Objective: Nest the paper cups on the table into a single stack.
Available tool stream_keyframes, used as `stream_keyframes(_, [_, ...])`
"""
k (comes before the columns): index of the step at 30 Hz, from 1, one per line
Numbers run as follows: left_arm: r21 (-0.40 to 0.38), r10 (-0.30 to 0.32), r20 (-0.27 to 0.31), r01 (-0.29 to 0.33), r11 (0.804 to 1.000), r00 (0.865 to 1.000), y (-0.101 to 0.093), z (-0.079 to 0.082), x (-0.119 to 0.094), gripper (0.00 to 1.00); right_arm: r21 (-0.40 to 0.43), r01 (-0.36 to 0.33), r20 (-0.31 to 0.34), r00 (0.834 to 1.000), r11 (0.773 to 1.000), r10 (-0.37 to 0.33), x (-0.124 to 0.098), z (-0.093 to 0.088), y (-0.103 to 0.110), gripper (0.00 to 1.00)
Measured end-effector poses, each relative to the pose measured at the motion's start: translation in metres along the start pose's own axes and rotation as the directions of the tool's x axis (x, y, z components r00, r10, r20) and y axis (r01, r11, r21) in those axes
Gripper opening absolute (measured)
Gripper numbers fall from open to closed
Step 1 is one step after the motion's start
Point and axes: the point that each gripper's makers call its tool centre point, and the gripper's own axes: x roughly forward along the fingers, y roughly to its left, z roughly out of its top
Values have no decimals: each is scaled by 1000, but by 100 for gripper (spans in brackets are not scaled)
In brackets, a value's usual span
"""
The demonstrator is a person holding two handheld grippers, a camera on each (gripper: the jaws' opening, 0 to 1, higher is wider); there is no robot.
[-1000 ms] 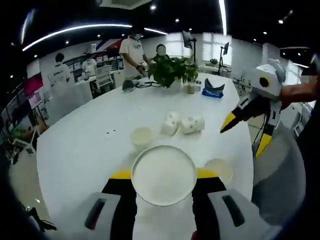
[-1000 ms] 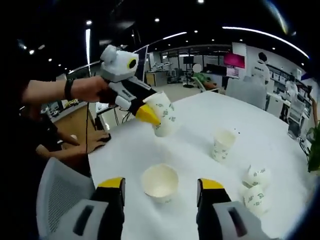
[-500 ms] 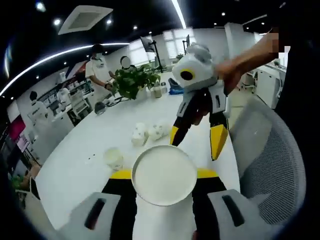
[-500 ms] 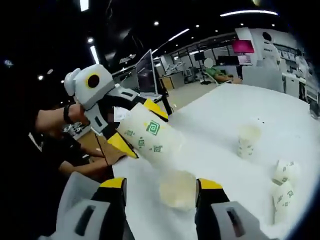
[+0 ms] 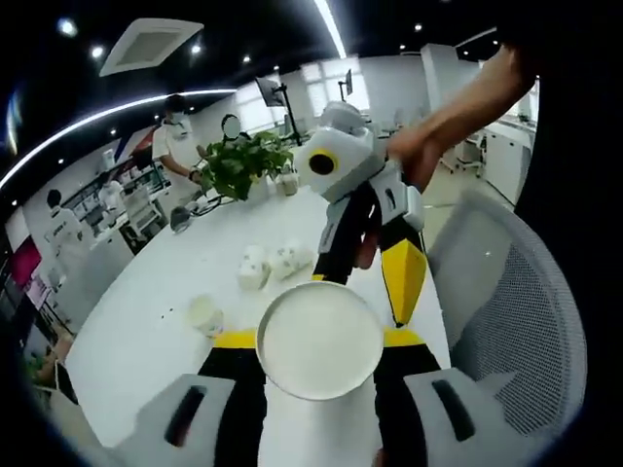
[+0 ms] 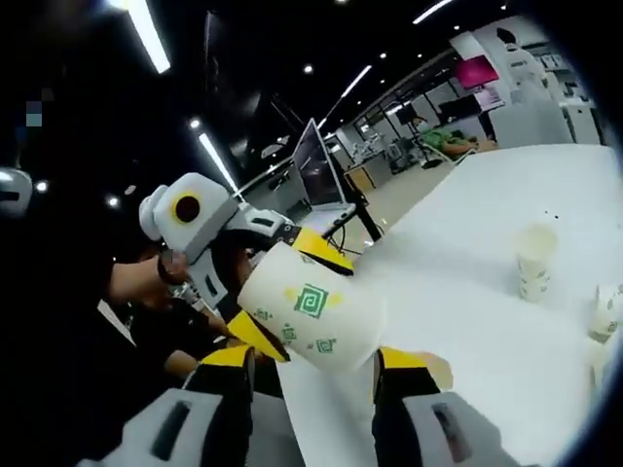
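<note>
My left gripper (image 5: 319, 339) is shut on a white paper cup (image 5: 319, 341), its open mouth facing the camera. In the right gripper view that cup (image 6: 311, 316), printed with green squares, lies tilted in the left gripper (image 6: 292, 292), its base reaching down between the jaws of my right gripper (image 6: 314, 358), which is open. In the left gripper view the right gripper (image 5: 360, 292) hangs just behind the cup's rim. An upright cup (image 5: 204, 313) and two tipped cups (image 5: 273, 265) rest on the white table (image 5: 146, 341). Another cup (image 6: 435, 370) peeks out behind my right jaw.
A potted plant (image 5: 243, 161) stands at the table's far end, with people beyond it. A grey mesh chair (image 5: 516, 341) is at the table's near edge. The upright cup (image 6: 535, 261) stands on the open tabletop (image 6: 467, 321); a monitor (image 6: 316, 165) is behind.
The two grippers have closed in on each other. The held cup has come down from beside the right gripper's jaws to between them. Both cameras have tilted.
</note>
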Motion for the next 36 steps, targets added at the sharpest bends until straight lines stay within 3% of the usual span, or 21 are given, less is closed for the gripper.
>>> stream_keyframes(14, [30, -17, -65, 19, 999, 998, -6, -15, -2, 40, 54, -28, 66, 998, 998, 25, -6, 8, 2, 43])
stream_keyframes(22, [16, -28, -85, 29, 999, 996, -11, -28, 3, 38, 67, -28, 70, 997, 997, 23, -6, 8, 0, 41])
stream_keyframes(27, [7, -32, -92, 33, 999, 995, -14, -31, 4, 37, 80, -30, 74, 997, 996, 24, -5, 7, 1, 34])
stream_keyframes(36, [4, -59, -116, 59, 998, 992, -21, -35, 10, 37, 95, -88, 83, 993, 992, 80, 6, 8, 15, 29])
